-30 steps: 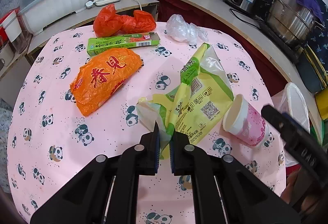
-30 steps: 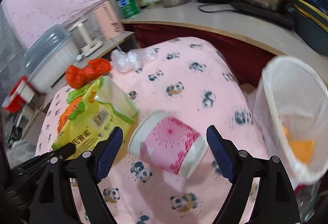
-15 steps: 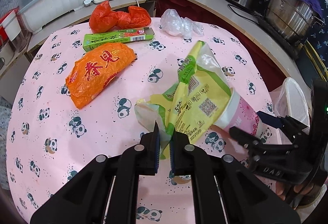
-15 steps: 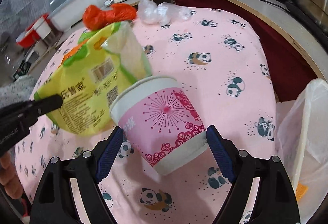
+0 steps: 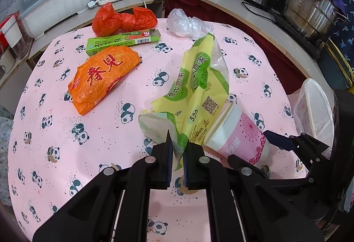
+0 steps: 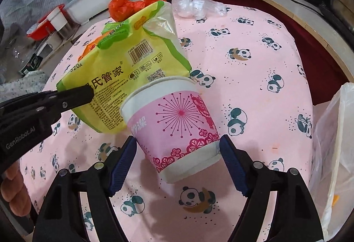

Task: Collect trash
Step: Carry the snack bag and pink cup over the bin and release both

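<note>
Pink paper cup [image 6: 174,129] sits between the jaws of the right gripper [image 6: 177,161], near the bench's right edge; the blue pads flank its base closely, but I cannot tell whether they are pressing it yet. The left gripper [image 5: 177,159] is pinched narrow on a corner of the yellow-green bag [image 5: 194,95], whose body lifts off the pink panda cloth [image 5: 93,153] and leans against the cup's rim.

To do this well, I would have the right gripper squeeze low on the cup, where the base is stiffer, and gently, since thin paper walls will likely buckle. The bag touching the rim could drag the cup askew, so separate the two before swinging either toward the lined bin [image 6: 331,153] just off the right edge. The orange wrapper [image 5: 101,78], green box [image 5: 124,40] and red bag [image 5: 121,20] wait at the far left.
</note>
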{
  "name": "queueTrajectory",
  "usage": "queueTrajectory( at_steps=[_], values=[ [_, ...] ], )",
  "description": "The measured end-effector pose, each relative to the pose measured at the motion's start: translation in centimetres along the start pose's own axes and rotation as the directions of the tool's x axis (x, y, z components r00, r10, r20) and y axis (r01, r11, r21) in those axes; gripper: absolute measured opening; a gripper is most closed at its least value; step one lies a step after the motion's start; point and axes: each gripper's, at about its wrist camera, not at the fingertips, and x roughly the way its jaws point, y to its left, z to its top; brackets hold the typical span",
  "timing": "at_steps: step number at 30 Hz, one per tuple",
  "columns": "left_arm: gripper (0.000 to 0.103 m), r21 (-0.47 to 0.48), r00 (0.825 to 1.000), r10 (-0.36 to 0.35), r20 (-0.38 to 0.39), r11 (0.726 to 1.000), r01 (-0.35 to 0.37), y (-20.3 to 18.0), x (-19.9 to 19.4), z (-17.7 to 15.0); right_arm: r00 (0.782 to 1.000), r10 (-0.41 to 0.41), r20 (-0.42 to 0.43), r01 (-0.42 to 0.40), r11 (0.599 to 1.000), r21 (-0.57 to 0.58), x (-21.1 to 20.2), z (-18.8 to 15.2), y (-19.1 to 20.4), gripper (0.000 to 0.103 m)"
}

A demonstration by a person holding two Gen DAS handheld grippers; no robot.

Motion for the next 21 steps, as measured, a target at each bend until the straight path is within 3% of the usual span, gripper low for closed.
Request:
queueTrajectory(
  at_steps=[4, 12, 21],
  values=[
    [0.007, -0.006, 1.0, 0.006, 0.0, 1.0, -0.006, 0.3, -0.1, 0.0, 1.0, 0.014, 0.002, -0.014, 1.0, 0.018, 0.5, 0.3, 0.1, 0.077],
    [0.007, 0.003, 1.0, 0.002, 0.009, 1.0, -0.002, -0.1, -0.6, -0.1, 0.998, -0.019, 0.057, 0.013, 0.994, 0.107, -0.9, -0.3, -0.6, 0.065],
    [0.007, 0.047, 0.999, -0.028, 0.039, 0.999, 0.026, -2.8, -2.0, 0.2, 0.974, -0.147, 0.173, 0.1, 0.962, 0.255, -5.7, -1.9, -2.9, 0.062]
  ],
)
